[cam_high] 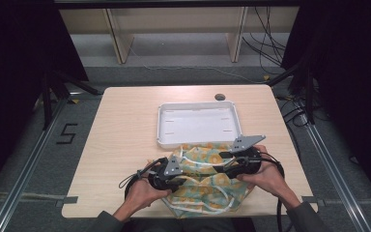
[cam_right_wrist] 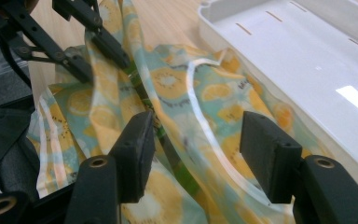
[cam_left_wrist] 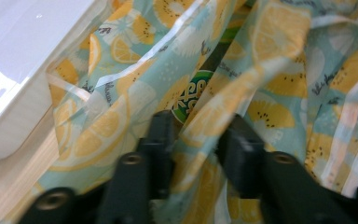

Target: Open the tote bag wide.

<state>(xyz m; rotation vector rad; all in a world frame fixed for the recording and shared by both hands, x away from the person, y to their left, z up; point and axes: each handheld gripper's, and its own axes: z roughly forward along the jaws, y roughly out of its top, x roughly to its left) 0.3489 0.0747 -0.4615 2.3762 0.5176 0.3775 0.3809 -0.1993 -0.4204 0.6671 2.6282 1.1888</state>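
The crinkly see-through bag (cam_high: 205,179) with lemon pictures lies on the near edge of the smooth pale wooden table (cam_high: 125,125), just before a shiny white tray (cam_high: 198,123), the left gripper (cam_left_wrist: 198,140) pinching a fold, the right gripper (cam_right_wrist: 196,154) open over it.

Light wooden table (cam_high: 125,145), grey floor (cam_high: 183,53), black curtains (cam_high: 352,72), floor cables (cam_high: 270,48)

Teal bag (cam_high: 207,181), yellow citrus-slice print; white tray (cam_high: 199,124).
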